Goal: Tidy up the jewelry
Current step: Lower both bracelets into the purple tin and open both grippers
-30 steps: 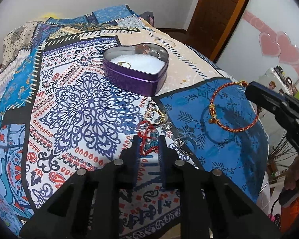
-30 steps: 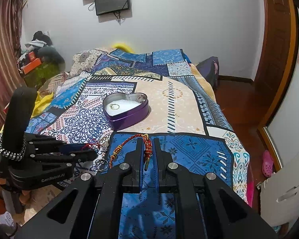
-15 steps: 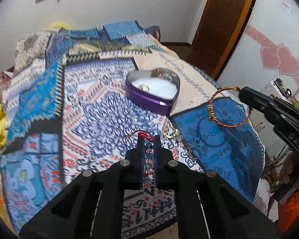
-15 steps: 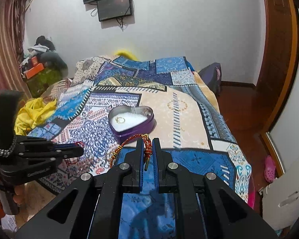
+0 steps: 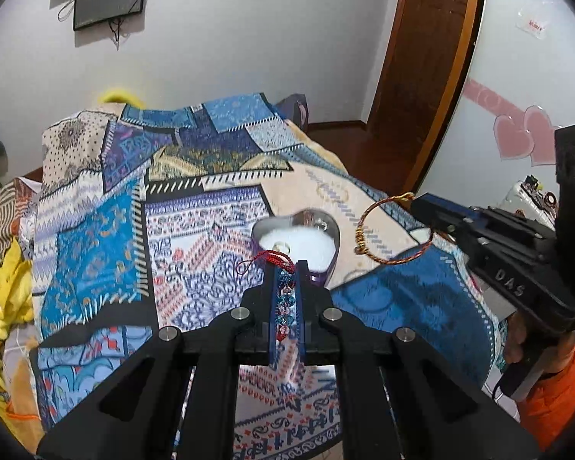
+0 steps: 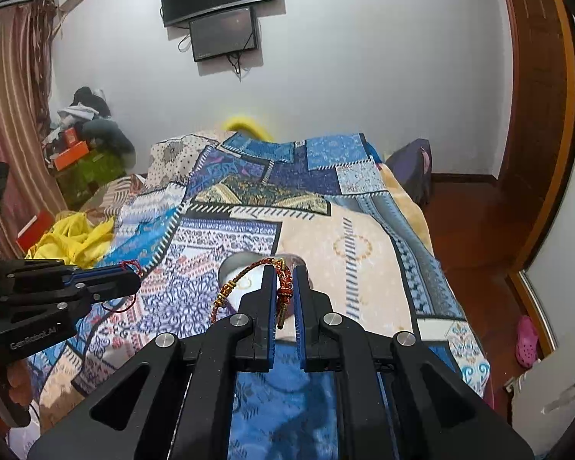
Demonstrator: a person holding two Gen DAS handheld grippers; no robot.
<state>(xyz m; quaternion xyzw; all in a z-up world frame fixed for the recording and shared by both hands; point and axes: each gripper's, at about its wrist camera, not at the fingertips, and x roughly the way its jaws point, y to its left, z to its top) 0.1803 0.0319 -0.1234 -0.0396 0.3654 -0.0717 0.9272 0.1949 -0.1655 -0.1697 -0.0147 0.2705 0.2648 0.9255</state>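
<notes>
Two pieces are in hand, one per gripper. Left gripper is clenched on a red-cord bracelet with blue and pink beads; the beaded run lies between its fingers and a red loop pokes out past the tips. Right gripper is clenched on a red-and-gold braided cord bangle with a gold coil bead; the ring hangs out to the left of its fingers.

Both look very light. The beaded cord is limp and likely to swing and snag, so hold it on the beads, not the loop. The bangle holds its round shape, springy rather than rigid, so a pinch on the braid should do.

Just ahead of both grippers sits the purple heart-shaped metal tin with white padded lining, on the blue patchwork-print bedspread. A small gold ring lies inside it. The lining looks soft and the tin rim hard and smooth.
</notes>
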